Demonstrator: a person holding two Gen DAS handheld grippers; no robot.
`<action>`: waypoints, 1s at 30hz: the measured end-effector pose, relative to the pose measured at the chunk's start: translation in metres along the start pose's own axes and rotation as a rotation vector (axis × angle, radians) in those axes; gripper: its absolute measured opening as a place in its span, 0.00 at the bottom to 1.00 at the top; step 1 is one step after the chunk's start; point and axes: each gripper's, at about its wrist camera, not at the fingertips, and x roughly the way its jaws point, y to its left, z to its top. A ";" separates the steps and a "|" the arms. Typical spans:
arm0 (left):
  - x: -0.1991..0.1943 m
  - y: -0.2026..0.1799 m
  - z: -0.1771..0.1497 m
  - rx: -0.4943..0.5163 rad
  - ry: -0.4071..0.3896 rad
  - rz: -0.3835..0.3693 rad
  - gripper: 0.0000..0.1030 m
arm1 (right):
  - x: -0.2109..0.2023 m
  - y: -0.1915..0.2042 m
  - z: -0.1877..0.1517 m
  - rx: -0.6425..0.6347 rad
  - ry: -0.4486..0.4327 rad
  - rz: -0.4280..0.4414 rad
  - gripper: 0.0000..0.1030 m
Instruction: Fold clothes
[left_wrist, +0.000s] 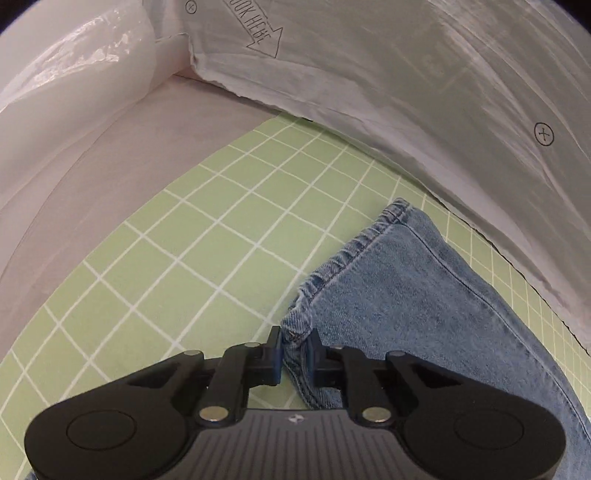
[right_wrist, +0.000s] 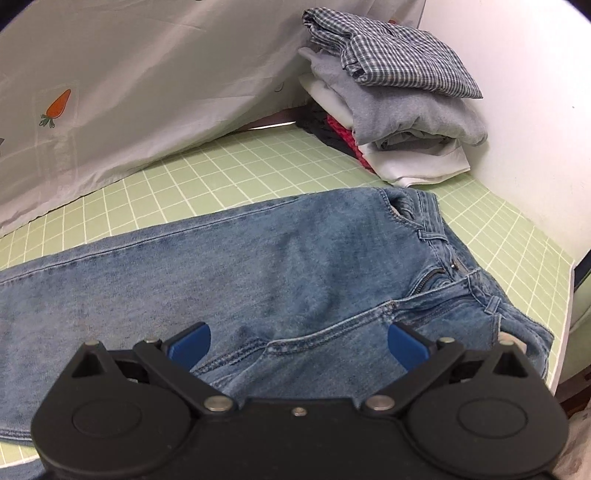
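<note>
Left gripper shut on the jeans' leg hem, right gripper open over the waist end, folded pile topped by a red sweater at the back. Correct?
One slip: the folded pile is topped by a checked shirt, not a red sweater; red shows only low in the stack, per the right wrist view. Left gripper shut on the jeans hem and right gripper open both hold.

Green worktop (right_wrist: 258, 162) gridded in white lines; pale carrot-printed sheet (right_wrist: 129, 92) draped along its far edge, plain white wall (right_wrist: 517, 92) at the right corner.
</note>
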 end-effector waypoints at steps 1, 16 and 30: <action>-0.001 0.001 0.000 0.011 -0.015 -0.003 0.12 | -0.001 0.003 -0.001 -0.012 0.004 -0.005 1.00; -0.016 0.087 0.012 -0.103 -0.075 0.119 0.23 | -0.015 0.010 -0.010 -0.047 0.007 0.014 1.00; -0.141 0.105 -0.066 -0.033 -0.054 0.143 0.73 | -0.029 0.003 -0.037 -0.044 0.005 0.189 1.00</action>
